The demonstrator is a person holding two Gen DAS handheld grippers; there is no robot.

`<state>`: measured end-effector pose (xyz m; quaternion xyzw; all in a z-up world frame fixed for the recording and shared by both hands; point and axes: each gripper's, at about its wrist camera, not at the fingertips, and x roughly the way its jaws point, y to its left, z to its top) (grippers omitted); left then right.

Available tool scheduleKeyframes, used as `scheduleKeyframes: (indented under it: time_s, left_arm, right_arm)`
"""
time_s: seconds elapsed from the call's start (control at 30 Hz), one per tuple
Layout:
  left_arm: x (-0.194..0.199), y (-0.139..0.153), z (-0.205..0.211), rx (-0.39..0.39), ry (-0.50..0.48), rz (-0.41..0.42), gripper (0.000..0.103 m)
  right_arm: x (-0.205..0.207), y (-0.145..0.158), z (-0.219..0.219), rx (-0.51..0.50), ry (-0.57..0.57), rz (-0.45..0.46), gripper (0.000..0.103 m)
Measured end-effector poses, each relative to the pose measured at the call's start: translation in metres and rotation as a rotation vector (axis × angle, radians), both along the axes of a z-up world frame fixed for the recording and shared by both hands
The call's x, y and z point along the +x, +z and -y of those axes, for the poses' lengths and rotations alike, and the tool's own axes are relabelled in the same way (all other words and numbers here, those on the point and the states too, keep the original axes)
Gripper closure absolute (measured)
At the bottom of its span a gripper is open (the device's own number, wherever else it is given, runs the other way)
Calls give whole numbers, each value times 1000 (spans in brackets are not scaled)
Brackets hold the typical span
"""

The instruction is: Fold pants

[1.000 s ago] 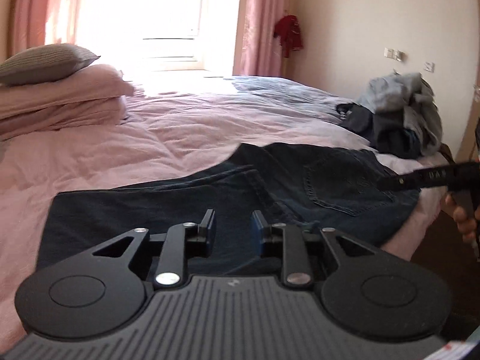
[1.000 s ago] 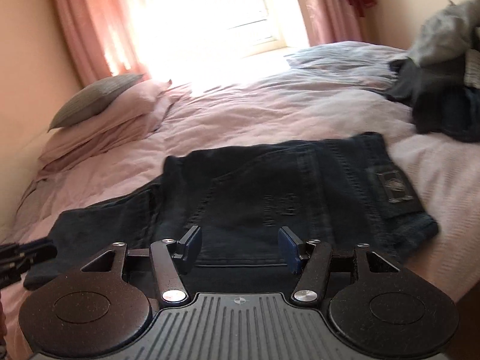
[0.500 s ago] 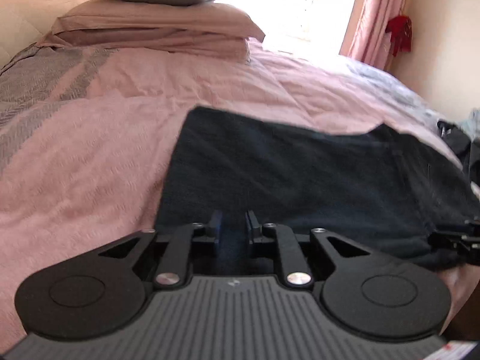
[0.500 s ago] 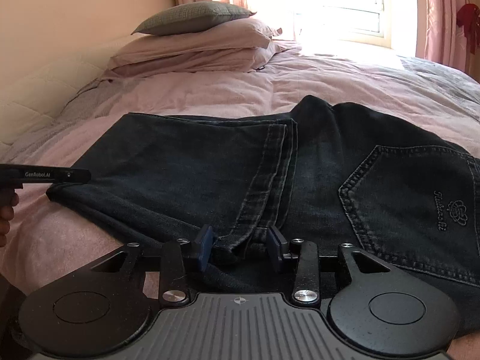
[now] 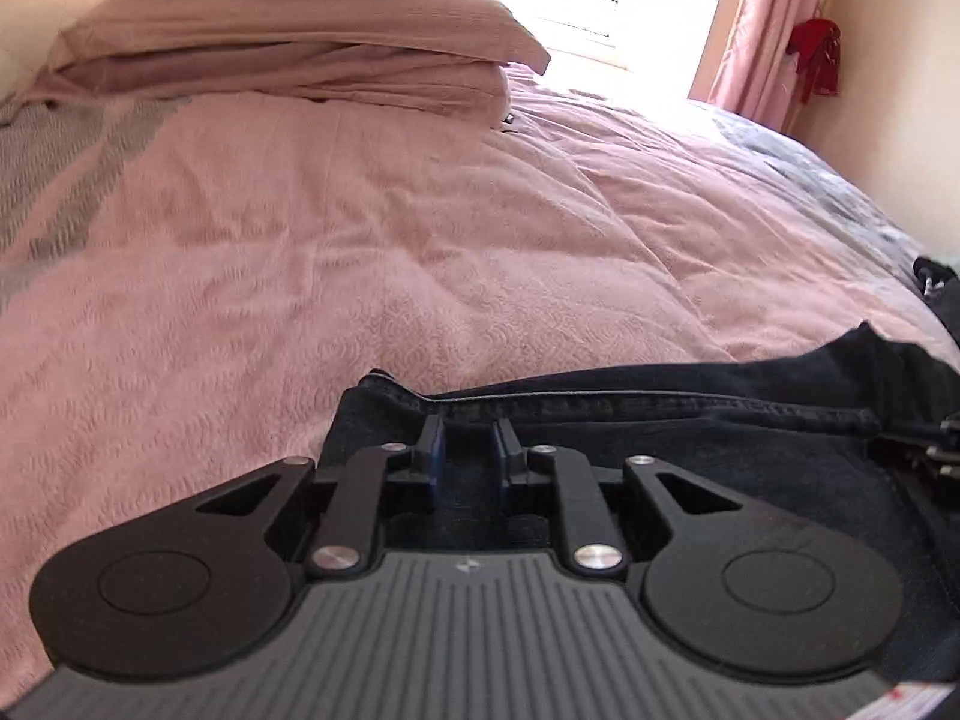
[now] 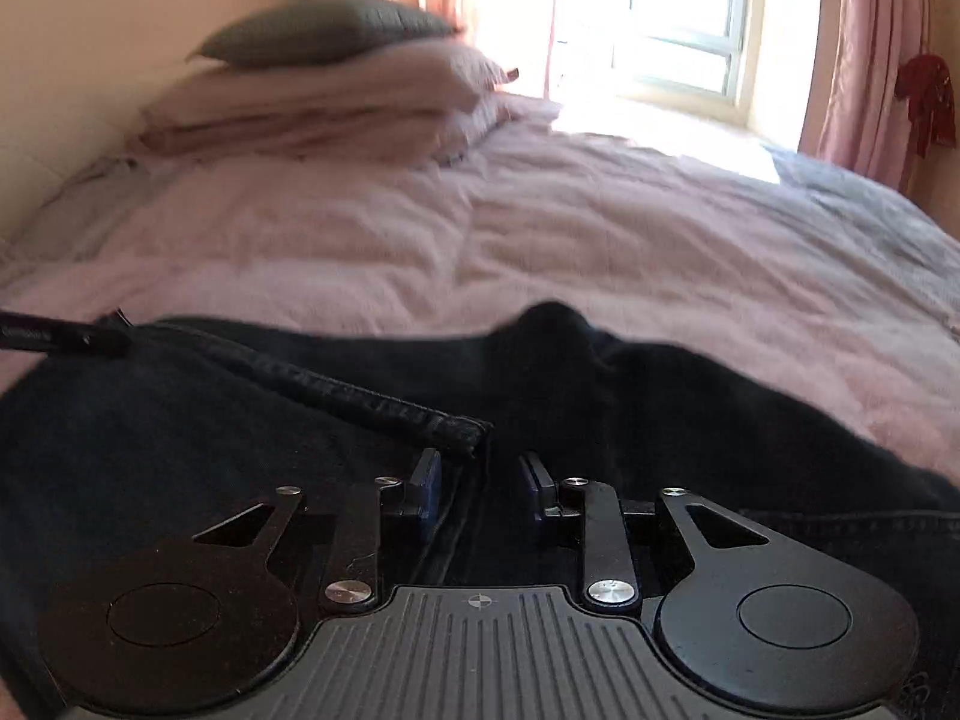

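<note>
- Right now the pants lie flat on the pink bed, spread directly under and ahead of both tools, with bare cover beyond them up to the stacked pillows.
- Left tool: its jaws stand narrow with dark denim filling the gap between them, at the hem corner just ahead of the fingertips. It looks clenched on that corner, probably to have a firm hold of one end of the leg edge.
- Right tool: its jaws are closing, with the thick seamed edge of the pants ending just ahead of its left finger and cloth running between the fingers. The pads do not appear to press the fabric yet, so I read it as not gripping.
- The other tool's tip shows at the far edge of each view, so the two work the same edge from opposite ends, likely so the leg can be carried over evenly in one fold.
</note>
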<state>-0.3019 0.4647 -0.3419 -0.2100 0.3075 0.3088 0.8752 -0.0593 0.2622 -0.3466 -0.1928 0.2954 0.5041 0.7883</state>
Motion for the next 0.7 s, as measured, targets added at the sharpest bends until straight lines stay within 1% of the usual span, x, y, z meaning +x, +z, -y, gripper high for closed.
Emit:
scheduleKeyframes:
  time_s: [0.03, 0.1, 0.13, 0.17, 0.2, 0.27, 0.33, 0.37, 0.4, 0.43, 0.47, 0.5, 0.57, 0.63, 0.7]
  left_arm:
    - [-7, 4, 3, 1, 3, 7, 88]
    - [-30, 18, 15, 9, 16, 19, 88]
    - [-47, 25, 23, 10, 30, 34, 81]
    - [-66, 31, 32, 2, 55, 46, 77]
    - [-84, 33, 40, -11, 89, 51, 72]
    - [-120, 34, 58, -79, 159, 81, 71]
    - [-149, 25, 76, -190, 197, 132, 61]
    - [-159, 18, 85, -231, 229, 149, 60]
    - [-166, 11, 93, -254, 256, 157, 59]
    - [-171, 5, 99, -274, 278, 164, 59]
    - [-176, 1, 106, -298, 309, 189, 59]
    - [-180, 1, 111, -316, 337, 221, 59]
    - [-185, 3, 117, -350, 366, 291, 56]
    - [-190, -2, 119, -419, 403, 402, 39]
    - [-195, -14, 116, -509, 478, 527, 37]
  right_arm:
    - [0, 1, 6, 14, -12, -4, 78]
    - [-8, 13, 26, 42, -24, -18, 78]
    - [-16, 23, 43, 87, -13, -39, 78]
    - [-24, 30, 59, 130, 5, -61, 78]
    - [-35, 37, 75, 160, 24, -80, 78]
    - [-54, 42, 105, 177, 36, -110, 78]
    - [-64, 35, 124, 152, 19, -158, 74]
    - [-67, 27, 129, 119, 12, -181, 72]
    - [-70, 15, 132, 66, 10, -191, 71]
    - [-74, 9, 136, 43, 10, -163, 71]
    - [-78, 8, 139, 43, 12, -128, 71]
    - [-81, 11, 142, 40, 5, -122, 71]
    - [-78, 21, 147, 59, -30, -169, 71]
    - [-72, 27, 155, 87, -61, -209, 71]
    - [-71, 29, 163, 89, -82, -203, 71]
